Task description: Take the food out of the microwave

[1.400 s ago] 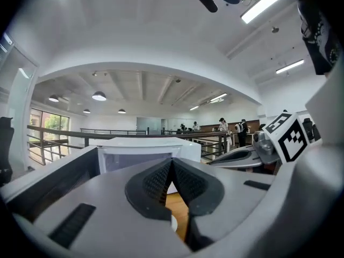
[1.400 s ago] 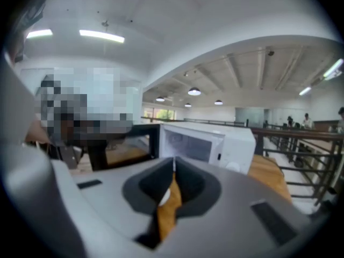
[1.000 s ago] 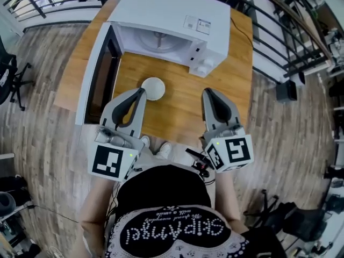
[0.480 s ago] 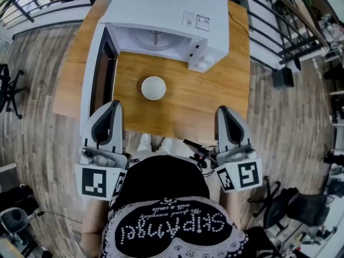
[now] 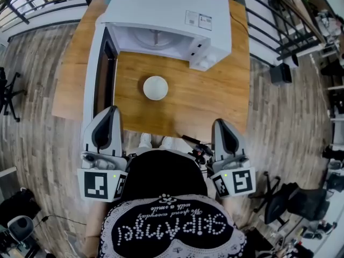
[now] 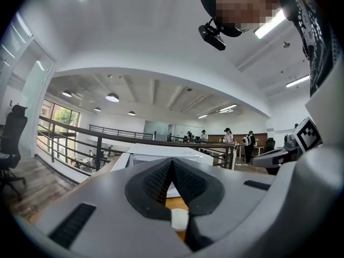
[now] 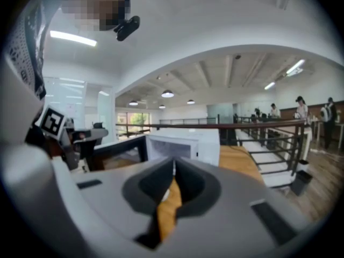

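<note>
My left gripper [image 5: 110,112] hangs at the near edge of the wooden table [image 5: 215,98], jaws pressed together on nothing. The white bowl [image 5: 155,87] stands on the table ahead, between both grippers and well apart from their tips, before the open microwave [image 5: 166,9]. My right gripper [image 5: 222,123] is likewise closed and empty.

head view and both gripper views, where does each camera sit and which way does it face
Head view: on the person's head, looking steeply down at the table, bowl and open microwave; left gripper, right gripper and black shirt show.
Left gripper view: on the left gripper, looking along its shut jaws at bowl and microwave; right gripper shows at right.
Right gripper view: on the right gripper, looking along its shut jaws toward the microwave; left gripper shows at left.
Shared: all three see the microwave.
</note>
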